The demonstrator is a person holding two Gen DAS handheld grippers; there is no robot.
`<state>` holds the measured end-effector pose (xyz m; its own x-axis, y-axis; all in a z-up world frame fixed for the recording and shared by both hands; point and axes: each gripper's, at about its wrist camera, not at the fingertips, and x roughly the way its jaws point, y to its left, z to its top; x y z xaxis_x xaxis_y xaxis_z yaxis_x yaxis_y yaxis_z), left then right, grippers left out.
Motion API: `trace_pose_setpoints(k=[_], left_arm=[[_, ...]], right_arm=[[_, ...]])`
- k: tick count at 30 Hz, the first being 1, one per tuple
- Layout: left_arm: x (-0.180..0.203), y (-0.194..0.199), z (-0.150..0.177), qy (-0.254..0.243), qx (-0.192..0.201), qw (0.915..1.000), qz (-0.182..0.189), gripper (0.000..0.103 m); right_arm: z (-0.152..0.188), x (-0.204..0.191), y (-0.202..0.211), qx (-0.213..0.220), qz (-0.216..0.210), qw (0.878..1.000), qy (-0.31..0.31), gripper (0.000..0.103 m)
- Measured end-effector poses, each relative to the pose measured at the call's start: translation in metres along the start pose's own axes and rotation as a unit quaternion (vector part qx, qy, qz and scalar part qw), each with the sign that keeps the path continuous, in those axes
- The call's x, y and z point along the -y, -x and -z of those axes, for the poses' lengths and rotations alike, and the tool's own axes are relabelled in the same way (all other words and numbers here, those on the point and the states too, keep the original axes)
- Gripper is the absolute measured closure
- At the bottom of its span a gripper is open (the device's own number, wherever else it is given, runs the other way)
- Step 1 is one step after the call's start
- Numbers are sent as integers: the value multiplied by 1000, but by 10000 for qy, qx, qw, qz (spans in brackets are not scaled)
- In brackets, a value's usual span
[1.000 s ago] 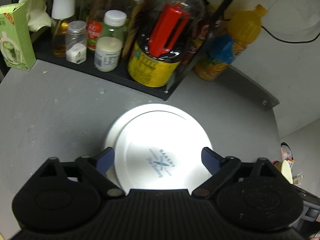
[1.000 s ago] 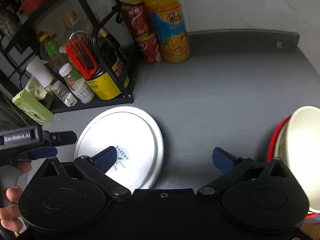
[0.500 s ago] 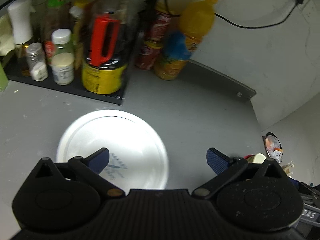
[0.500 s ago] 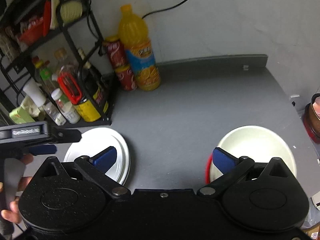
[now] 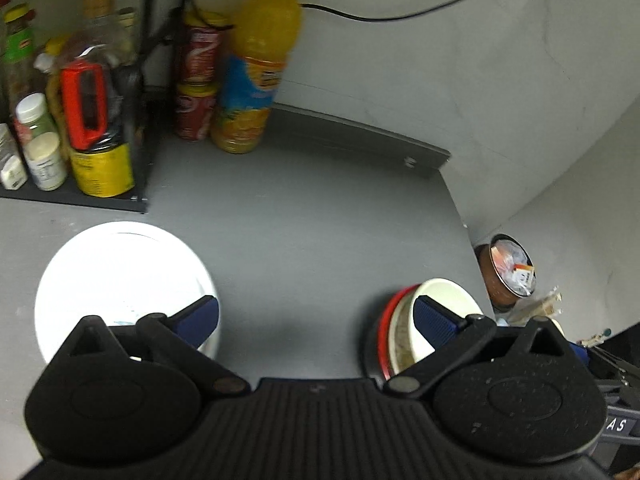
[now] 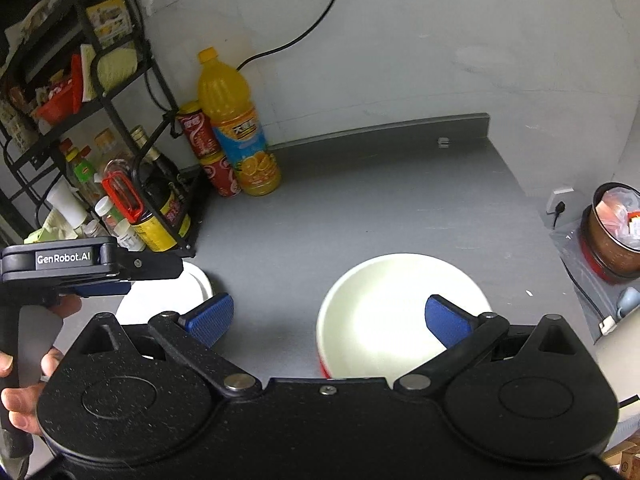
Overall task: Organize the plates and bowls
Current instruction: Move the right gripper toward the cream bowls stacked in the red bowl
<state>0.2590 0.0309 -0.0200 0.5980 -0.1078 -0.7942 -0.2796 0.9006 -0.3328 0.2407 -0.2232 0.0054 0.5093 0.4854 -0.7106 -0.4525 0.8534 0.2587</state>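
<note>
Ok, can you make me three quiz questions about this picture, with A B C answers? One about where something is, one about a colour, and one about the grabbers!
1. Where is the white plate?
A. on the grey counter
B. on the rack
C. in the bowl

2. What colour is the bowl under the white bowl?
A. green
B. red
C. blue

3. How are the left gripper and right gripper?
A. both open
B. both shut
C. holding plates

Answers: 1 A, it lies flat beside the rack. 2 B, a red bowl rim shows beneath. 3 A, fingers spread, nothing between.
</note>
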Motion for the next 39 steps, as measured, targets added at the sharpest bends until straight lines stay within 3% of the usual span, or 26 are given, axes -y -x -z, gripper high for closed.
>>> trace_pose_setpoints(k=[13,22,31,39], left_arm=[[65,-24,24,-203,-223,9995,12,1],[72,-62,42,90,-626,9980,-6,4],[72,-99,52,402,-887,9951,-173,17],[70,-130,47,849,-1206,9889,-201,45]], right_arm=[[18,75,12,-71,50,9984,-561,0],[32,111,-7,-328,-6,9952,-922,1],[42,137,-34,-690,-162,9890,-1301,17],[45,147,-68,-1055,-363,9821,-1515,30]])
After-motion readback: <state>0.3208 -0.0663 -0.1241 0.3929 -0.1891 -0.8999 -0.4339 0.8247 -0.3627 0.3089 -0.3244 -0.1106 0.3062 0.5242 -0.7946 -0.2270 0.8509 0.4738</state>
